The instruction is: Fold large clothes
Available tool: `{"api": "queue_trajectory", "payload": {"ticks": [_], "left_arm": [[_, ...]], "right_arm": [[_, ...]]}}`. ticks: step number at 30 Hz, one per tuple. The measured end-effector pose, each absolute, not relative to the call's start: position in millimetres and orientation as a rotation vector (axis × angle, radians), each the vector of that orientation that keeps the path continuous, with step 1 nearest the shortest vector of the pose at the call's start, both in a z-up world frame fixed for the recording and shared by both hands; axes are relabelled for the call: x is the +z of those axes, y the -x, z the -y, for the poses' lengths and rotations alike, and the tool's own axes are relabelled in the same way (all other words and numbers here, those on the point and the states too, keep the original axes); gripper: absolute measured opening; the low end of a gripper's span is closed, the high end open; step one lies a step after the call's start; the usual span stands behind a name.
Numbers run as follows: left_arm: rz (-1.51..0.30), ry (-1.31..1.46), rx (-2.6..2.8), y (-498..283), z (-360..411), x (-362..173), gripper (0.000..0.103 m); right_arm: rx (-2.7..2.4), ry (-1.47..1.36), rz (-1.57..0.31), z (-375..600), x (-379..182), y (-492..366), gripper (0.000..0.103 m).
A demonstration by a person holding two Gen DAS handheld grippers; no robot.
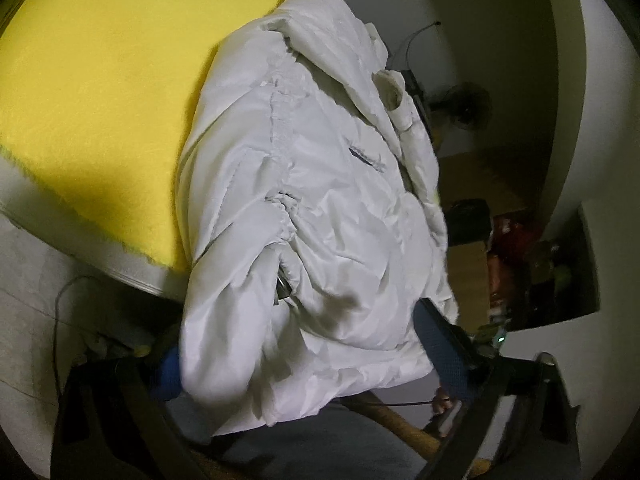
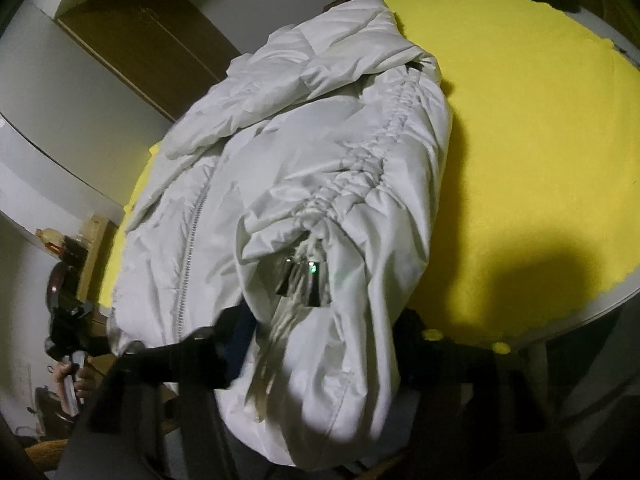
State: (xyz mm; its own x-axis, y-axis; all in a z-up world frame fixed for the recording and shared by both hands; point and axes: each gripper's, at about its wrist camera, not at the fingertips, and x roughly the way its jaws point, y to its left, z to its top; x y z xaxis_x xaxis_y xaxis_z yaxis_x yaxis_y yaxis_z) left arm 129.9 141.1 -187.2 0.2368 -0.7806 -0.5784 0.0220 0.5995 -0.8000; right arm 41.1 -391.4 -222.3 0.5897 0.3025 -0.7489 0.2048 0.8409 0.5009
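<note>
Both claws grip one white jacket [image 1: 312, 208] over the yellow cloth [image 1: 100, 100].

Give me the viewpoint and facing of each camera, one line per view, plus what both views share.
Left wrist: rides the left tool, looks forward over the white jacket hanging off the yellow cloth; shows its blue-padded fingers.
Right wrist: rides the right tool, faces the jacket's cuff and zipper; the other tool shows at left.
Shared: jacket, yellow cloth.

Both wrist views look closely, from opposite sides, at the white jacket [image 1: 312, 208] [image 2: 320, 184].
</note>
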Motion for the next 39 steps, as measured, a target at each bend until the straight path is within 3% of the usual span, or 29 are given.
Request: {"api": "queue_trajectory", "payload": {"ticks": [1,2,3,4,9,20,28,34,37,38,39], "left_arm": [[-1.223,0.742,-0.619,-129.3,-139.6,-186.9,0.075],[-1.222,0.723,-0.603,-128.7,-139.4,-187.4,0.057],[-1.223,0.707,-0.587,-128.2,-140.3,-188.8,0.029],[-1.227,0.701,-0.573,-128.4,-141.5,-190.9,0.019],[-1.217,0.722,-0.583,-127.0,-147.7,-197.8,0.013],[-1.150,0.668,-0.608,-119.6,-146.9,-179.6,0.008],[-1.062,0.717,-0.693,-109.5,-151.1,-140.2,0.007],[-1.113,0.715,-0.653,-112.0,-150.5,-159.7,0.008],[-1.153,0.724,-0.623,-118.9,-149.9,-174.2,0.013],[-1.164,0.724,-0.625,-119.5,-148.1,-176.8,0.025],[-1.175,0.726,-0.634,-121.5,-145.3,-178.5,0.044]], "right_arm": [[0.057,-0.583,-0.949,391.7,-222.2,-40.9,0.044],[0.056,-0.584,-0.947,391.9,-222.4,-40.9,0.042],[0.054,-0.586,-0.945,392.5,-222.9,-40.8,0.040],[0.054,-0.584,-0.943,392.7,-223.1,-40.6,0.038],[0.052,-0.564,-0.939,391.8,-221.5,-39.4,0.028],[0.112,-0.592,-0.917,396.6,-218.8,-37.3,0.008],[0.247,-0.764,-0.824,420.7,-189.7,-26.0,0.008],[0.241,-0.751,-0.836,418.1,-189.6,-25.5,0.008],[0.209,-0.722,-0.875,416.8,-197.0,-31.1,0.008],[0.201,-0.711,-0.883,415.1,-198.8,-32.7,0.008],[0.193,-0.691,-0.888,412.5,-199.0,-34.2,0.012]]}}
